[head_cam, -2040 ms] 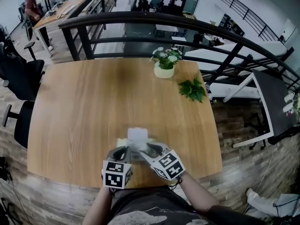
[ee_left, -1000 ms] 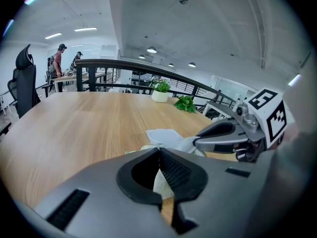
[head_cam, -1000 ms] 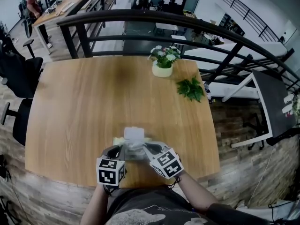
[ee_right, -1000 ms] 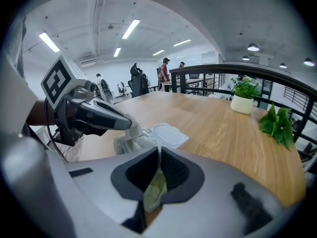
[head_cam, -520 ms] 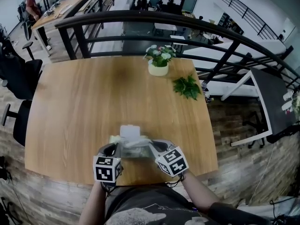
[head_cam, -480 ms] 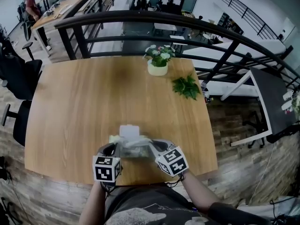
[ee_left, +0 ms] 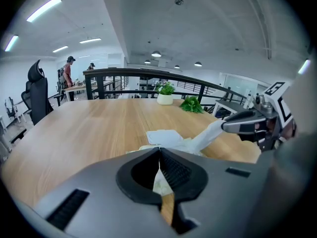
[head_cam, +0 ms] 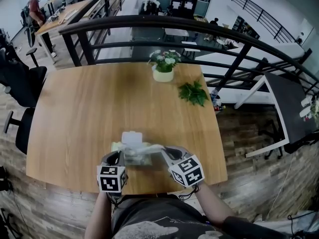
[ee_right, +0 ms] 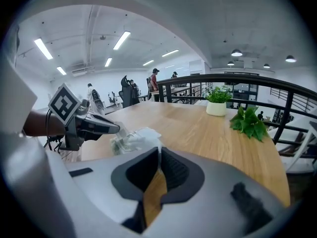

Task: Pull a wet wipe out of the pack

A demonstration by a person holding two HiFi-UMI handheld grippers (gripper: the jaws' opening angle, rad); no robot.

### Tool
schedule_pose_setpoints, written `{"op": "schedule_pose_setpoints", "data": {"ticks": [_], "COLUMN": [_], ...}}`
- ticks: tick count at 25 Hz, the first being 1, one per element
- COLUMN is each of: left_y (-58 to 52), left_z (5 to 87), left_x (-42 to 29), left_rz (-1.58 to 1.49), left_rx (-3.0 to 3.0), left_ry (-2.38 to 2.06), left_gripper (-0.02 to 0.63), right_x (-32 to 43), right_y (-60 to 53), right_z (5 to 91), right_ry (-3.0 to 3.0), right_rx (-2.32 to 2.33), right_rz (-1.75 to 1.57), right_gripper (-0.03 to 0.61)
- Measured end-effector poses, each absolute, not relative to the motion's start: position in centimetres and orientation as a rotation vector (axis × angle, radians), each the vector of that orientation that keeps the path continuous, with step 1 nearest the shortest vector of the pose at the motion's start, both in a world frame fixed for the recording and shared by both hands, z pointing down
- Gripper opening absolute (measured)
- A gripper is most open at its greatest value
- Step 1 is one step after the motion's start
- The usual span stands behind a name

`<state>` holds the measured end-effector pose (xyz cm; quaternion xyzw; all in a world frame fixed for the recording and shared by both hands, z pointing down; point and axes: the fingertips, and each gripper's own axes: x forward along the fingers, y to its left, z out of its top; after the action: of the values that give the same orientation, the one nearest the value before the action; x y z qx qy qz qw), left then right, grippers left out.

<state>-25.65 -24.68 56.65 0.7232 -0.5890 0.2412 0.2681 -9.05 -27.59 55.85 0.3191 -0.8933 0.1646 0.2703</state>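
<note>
The pale wet wipe pack lies near the table's front edge, its white lid flipped open. My left gripper is shut on the pack's near edge; in the left gripper view its jaws pinch the wrapper. A white wipe stretches from the pack's opening rightward to my right gripper, which is shut on its end. The left gripper view shows the wipe taut, running up to the right gripper's fingertips. The right gripper view shows the pack and the left gripper's fingers.
A white pot of flowers and a sprig of green leaves sit at the wooden table's far right. A black railing runs behind the table. Office chairs stand at the left.
My right gripper has moved right and a little up, drawing the wipe out of the pack into a longer strip. The left gripper has stayed on the pack.
</note>
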Motion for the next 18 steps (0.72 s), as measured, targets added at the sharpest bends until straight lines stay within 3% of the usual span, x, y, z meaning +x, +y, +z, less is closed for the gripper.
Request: {"op": "schedule_pose_setpoints", "data": {"ticks": [18], "left_y": [-19.6], "left_z": [53.6], "left_x": [-19.2], "left_rz": [0.549], "left_rx": [1.880], "left_ry": [-1.785], "left_gripper": [0.015], "right_x": [-3.5], "right_y": [-24.0], "right_z": [54.4], "right_ry": [-2.530], "right_rx": [0.675], "right_rz": [0.427], "right_gripper": [0.035]}}
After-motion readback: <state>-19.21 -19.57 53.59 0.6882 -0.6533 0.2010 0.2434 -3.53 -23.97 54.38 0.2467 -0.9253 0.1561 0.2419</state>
